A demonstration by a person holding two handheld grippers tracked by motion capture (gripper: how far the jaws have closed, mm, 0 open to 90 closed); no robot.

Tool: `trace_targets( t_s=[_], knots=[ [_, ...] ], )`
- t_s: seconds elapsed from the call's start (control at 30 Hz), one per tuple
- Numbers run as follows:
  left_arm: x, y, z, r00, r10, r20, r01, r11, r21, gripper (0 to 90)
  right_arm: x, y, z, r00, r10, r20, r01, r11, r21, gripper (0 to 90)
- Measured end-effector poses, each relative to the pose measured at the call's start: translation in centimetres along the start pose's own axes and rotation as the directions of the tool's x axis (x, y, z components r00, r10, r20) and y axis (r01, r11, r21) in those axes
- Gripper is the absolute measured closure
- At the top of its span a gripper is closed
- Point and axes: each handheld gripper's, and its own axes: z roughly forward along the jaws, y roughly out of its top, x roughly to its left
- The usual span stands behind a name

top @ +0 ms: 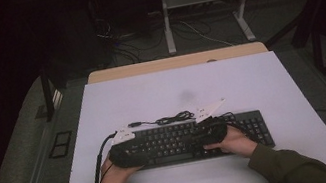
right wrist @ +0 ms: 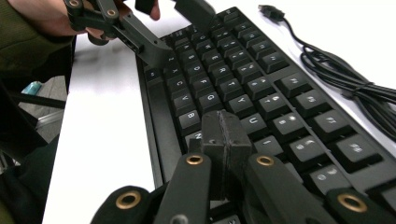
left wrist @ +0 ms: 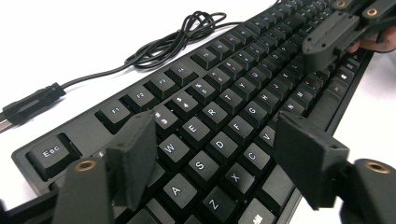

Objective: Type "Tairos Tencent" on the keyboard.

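on the white table top (top: 250,81), my black keyboard (top: 180,142) runs left-right under both claws: left gripper (left wrist: 215,154) spread empty, right gripper (right wrist: 224,135) pinched shut, empty.

The flat black plastic keyboard (left wrist: 219,116) has matt keycaps with a faint sheen and pale printed legends. Its thin black cable (left wrist: 177,39) looks smooth and rubbery. The white counter (top: 231,84) is smooth and matt, with a pale wood strip along its far edge. The black gripper fingers (left wrist: 135,154) look like rough, matt printed plastic with brass-coloured metal inserts.
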Motion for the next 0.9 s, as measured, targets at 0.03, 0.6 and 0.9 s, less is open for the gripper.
trace_targets(
  t_s=[0.03, 0.6, 0.9],
  knots=[
    [0.0, 0.0, 0.0, 1.0000, 0.000, -0.003, 0.000, 1.0000, -0.002, 25.8, 0.1, 0.0, 0.2, 1.0000, 0.003, -0.002, -0.003, 1.000, 0.004, 89.6],
    [-0.2, -0.5, -0.6, 0.9995, -0.006, -0.030, 0.006, 0.9999, -0.013, 19.4, 0.6, 0.6, 2.2, 0.9995, -0.021, -0.022, 0.023, 0.996, 0.085, 89.6],
    [-0.2, -0.5, -0.7, 0.9994, -0.007, -0.034, 0.006, 0.9999, -0.015, 19.4, 0.8, 0.6, 2.6, 0.9993, -0.033, -0.016, 0.035, 0.993, 0.109, 89.6]
  ],
)
